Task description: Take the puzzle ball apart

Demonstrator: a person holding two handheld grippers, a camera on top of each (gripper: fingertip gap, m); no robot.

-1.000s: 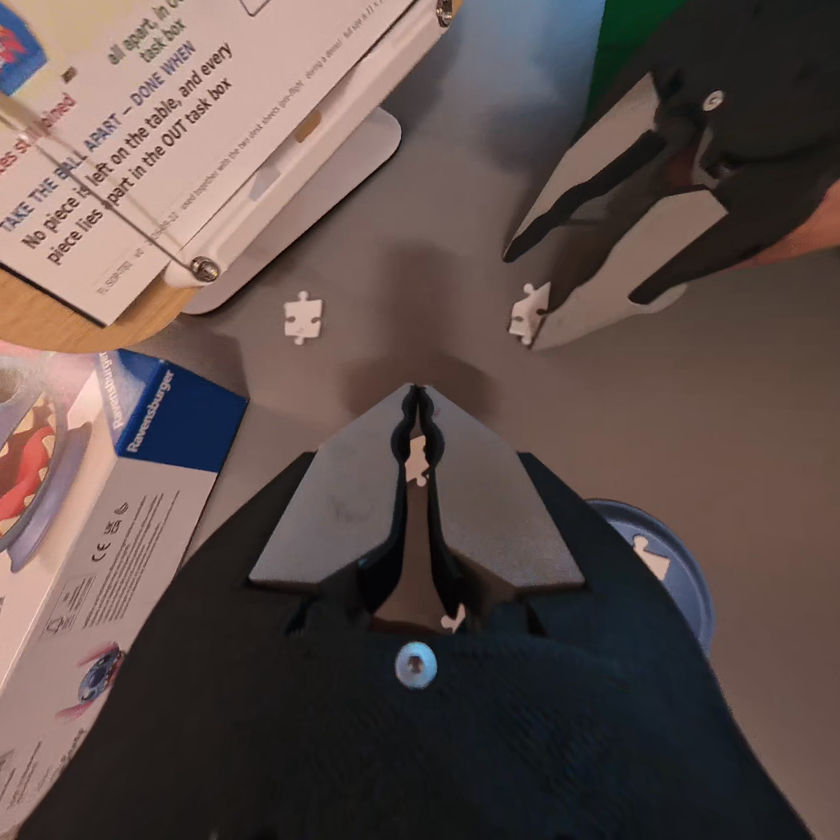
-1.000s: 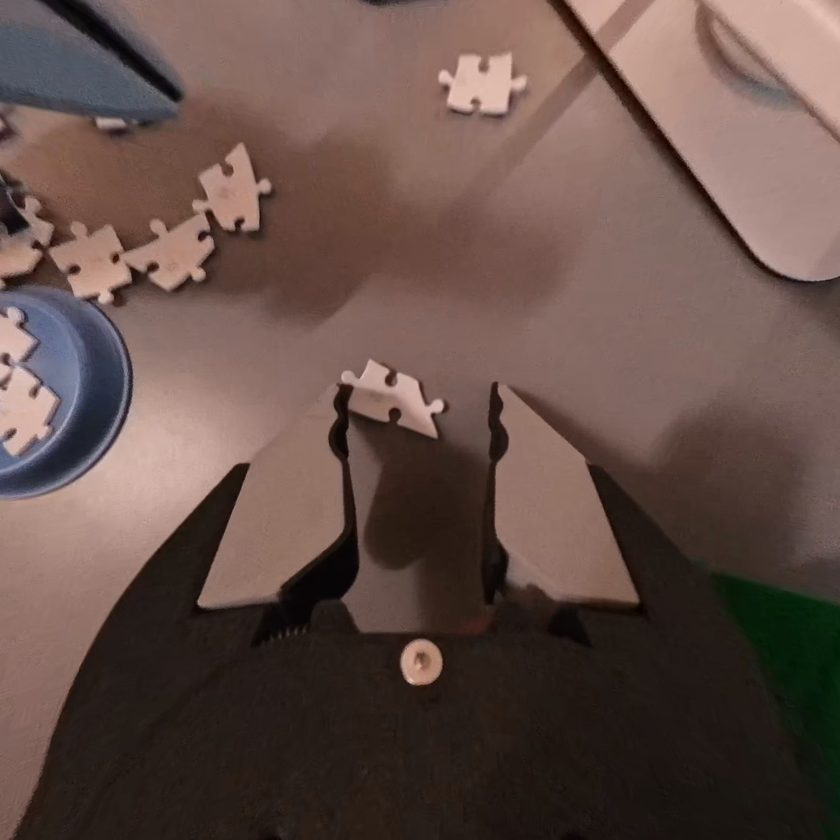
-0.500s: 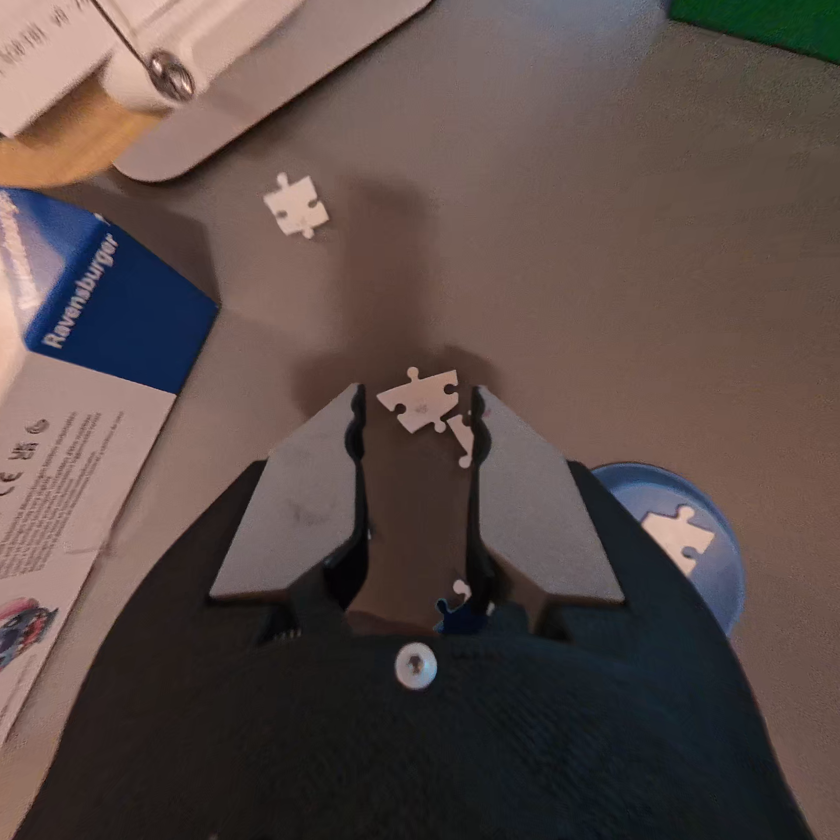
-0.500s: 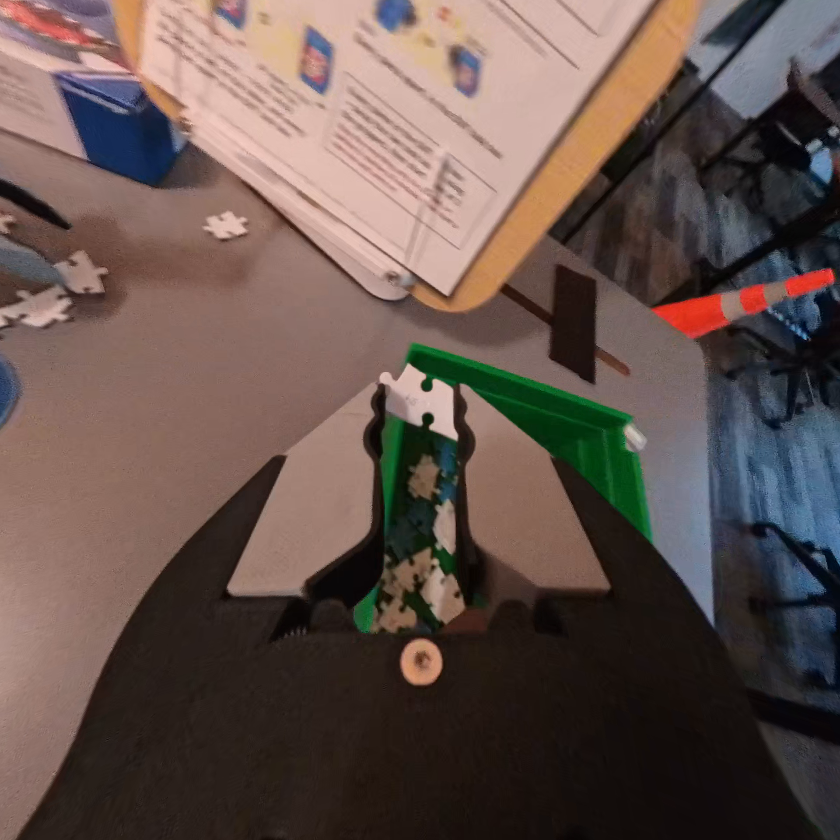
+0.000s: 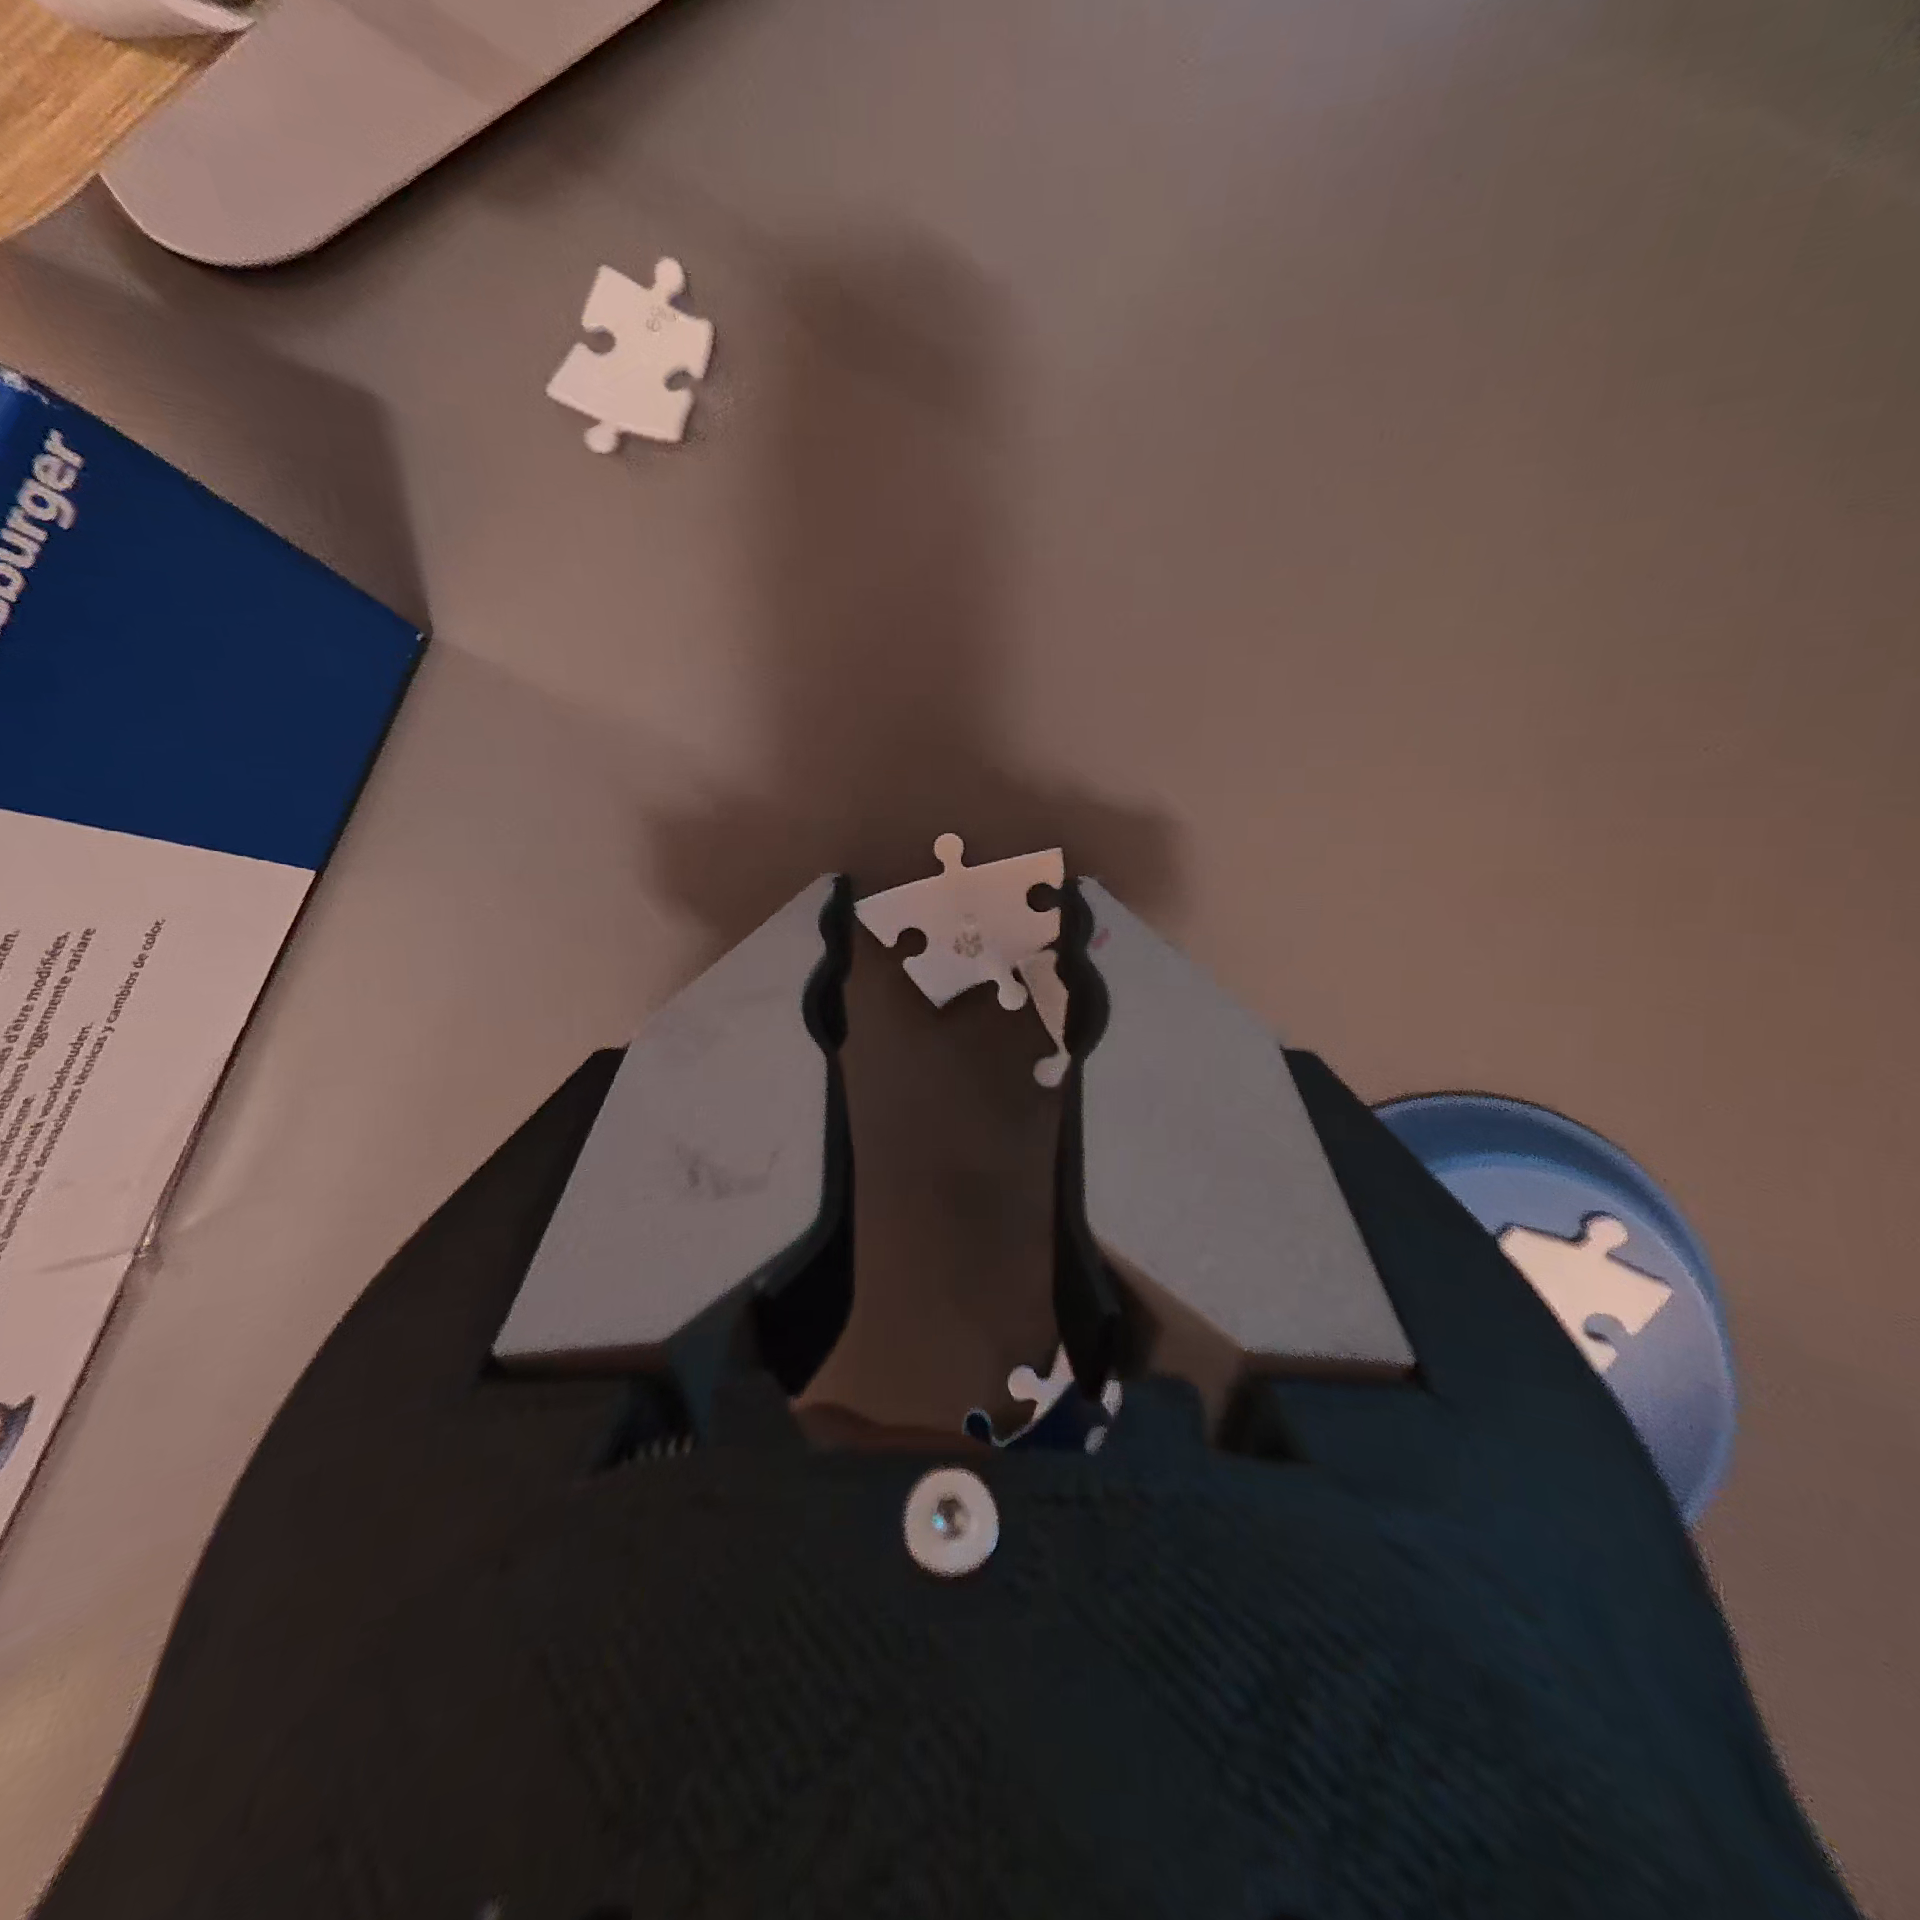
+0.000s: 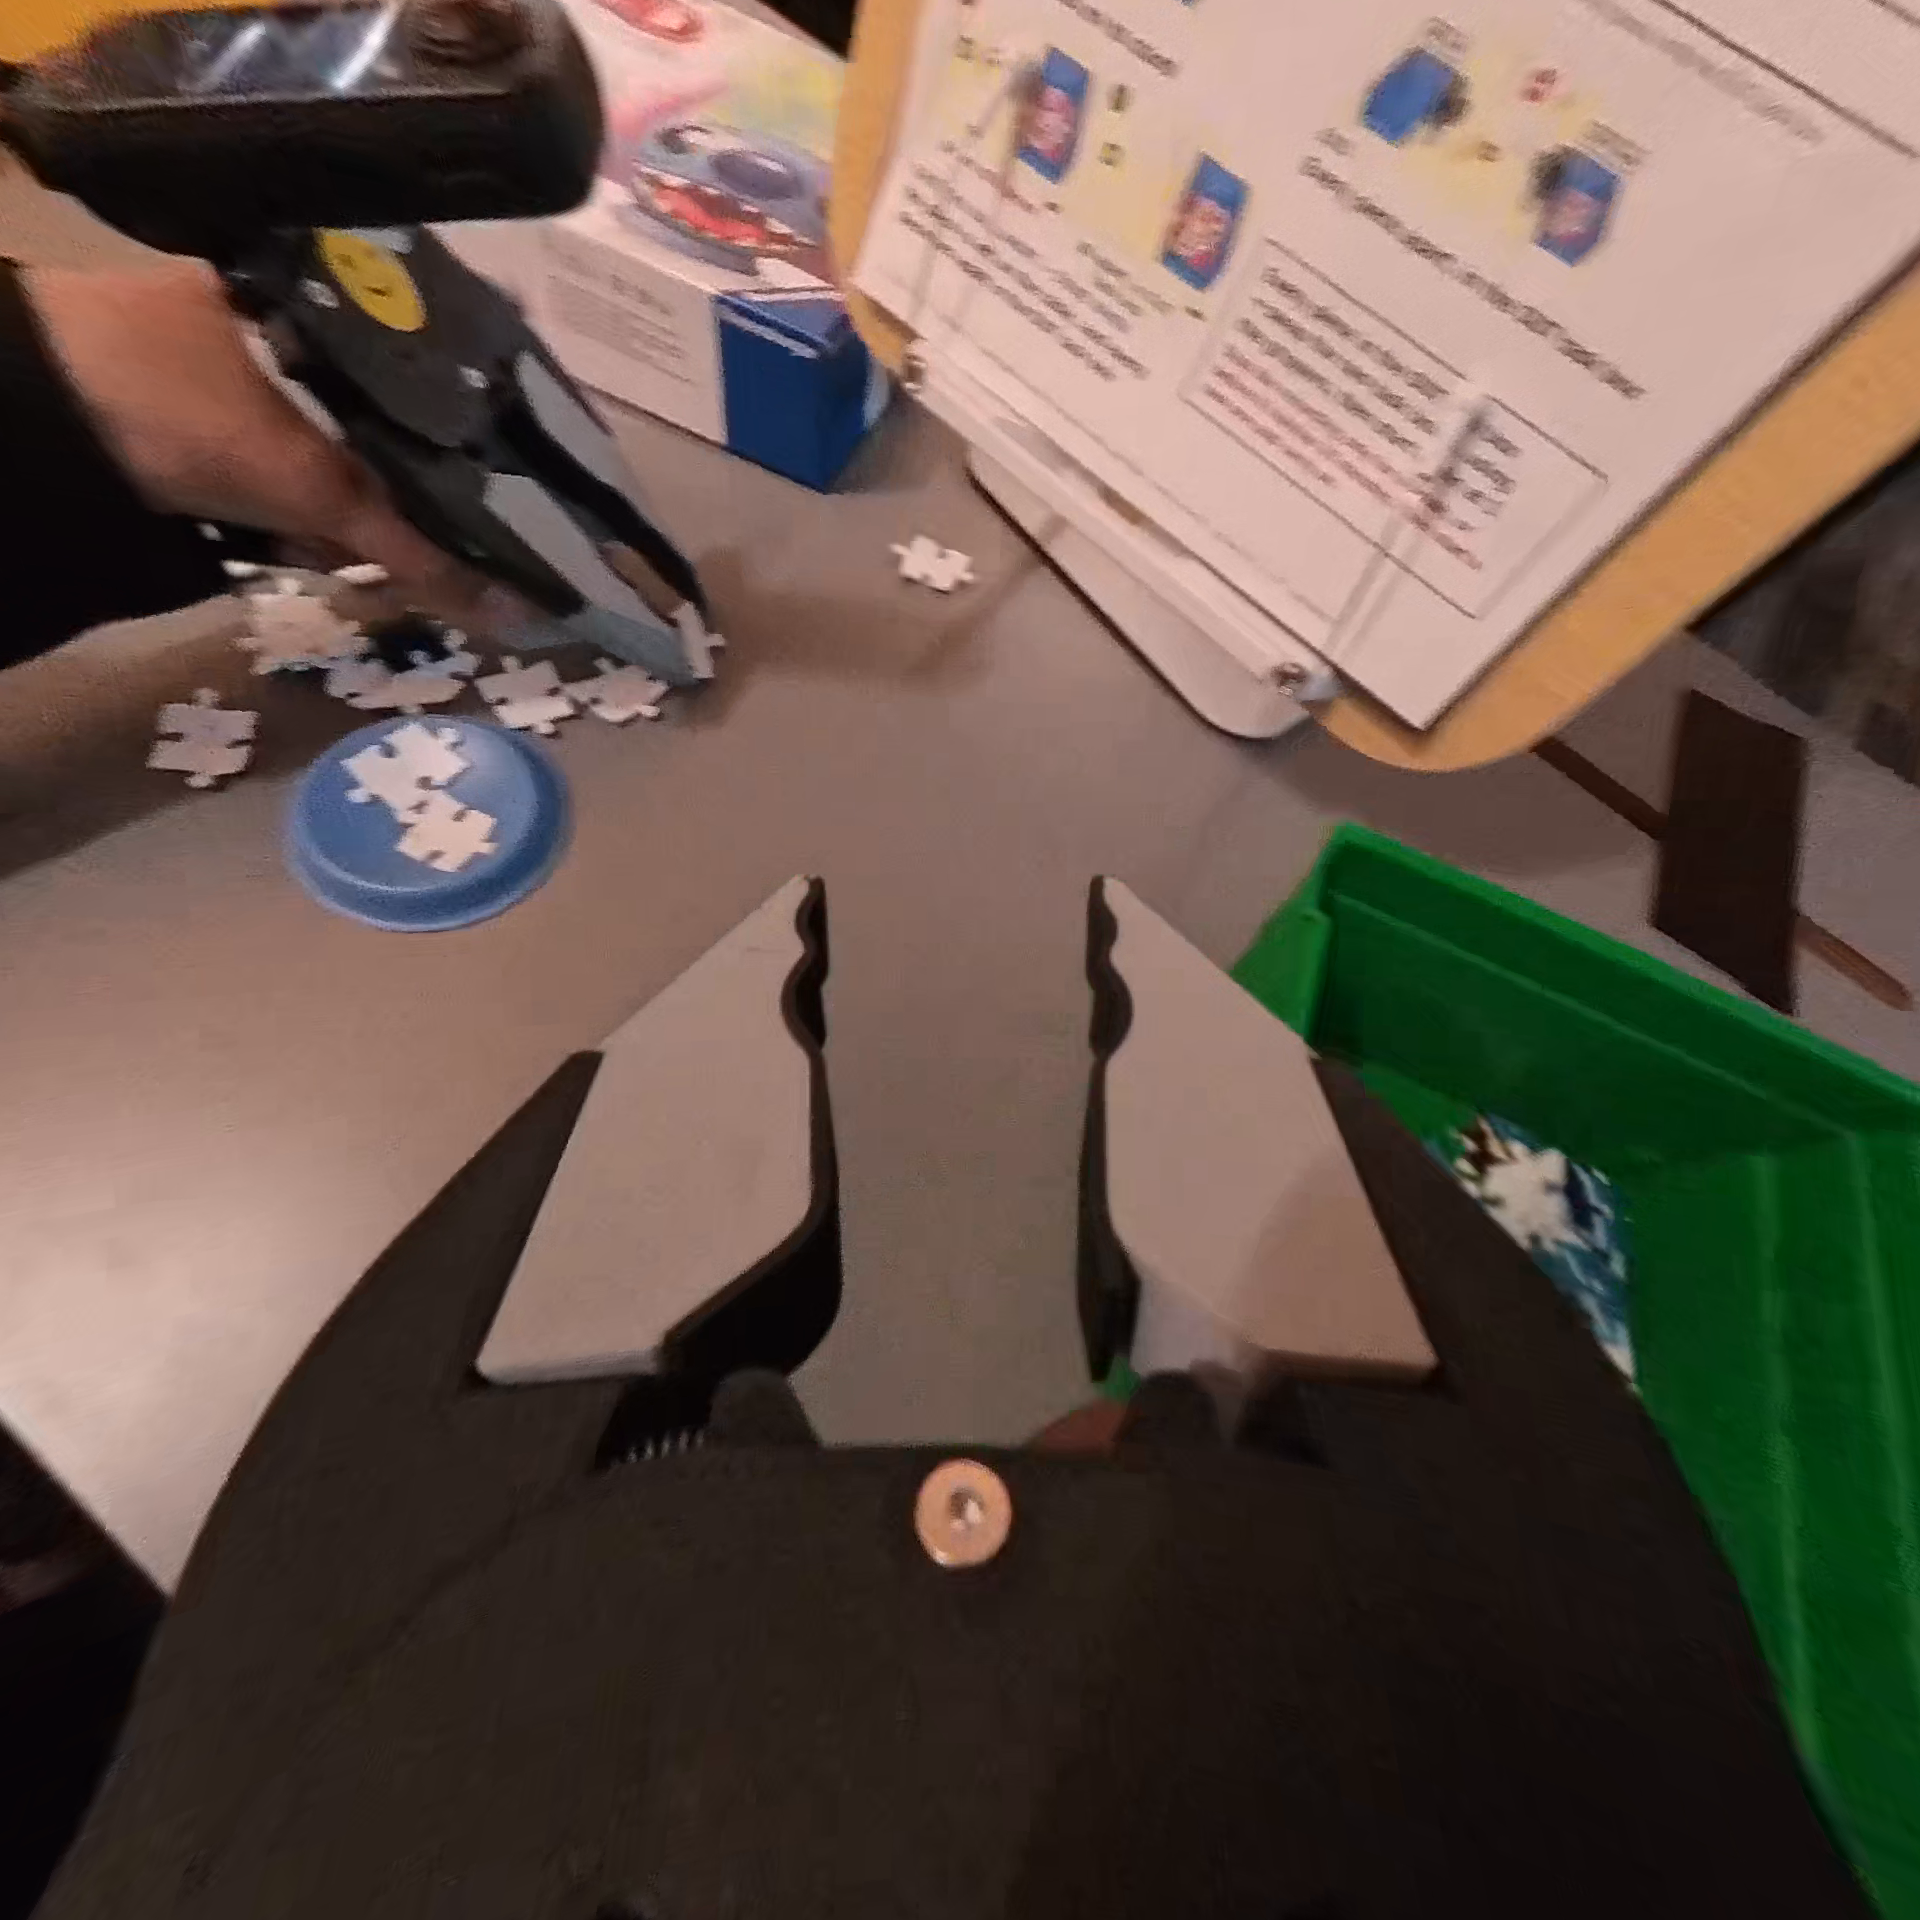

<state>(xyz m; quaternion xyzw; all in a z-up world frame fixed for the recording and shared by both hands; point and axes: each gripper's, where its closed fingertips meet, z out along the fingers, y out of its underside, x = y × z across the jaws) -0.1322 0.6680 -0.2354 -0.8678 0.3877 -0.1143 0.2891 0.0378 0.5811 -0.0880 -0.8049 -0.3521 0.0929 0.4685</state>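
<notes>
At your left gripper (image 5: 956,914): jaws apart astride a flat white puzzle piece (image 5: 971,925) on the grey table (image 5: 1455,520); right pad touches it, left pad just short.
Your right gripper (image 6: 956,914): released, empty, beside the green bin (image 6: 1558,1039).
Green bin: rigid plastic, already holding pieces.
Loose pieces (image 6: 520,691): thin knobbed card, several beside your glossy blue dish (image 6: 343,883), two on it.

The worktop (image 5: 1455,520) is viewed steeply from close above by the left wrist, obliquely from farther by the right; the blue dish (image 6: 343,883) is shared.
</notes>
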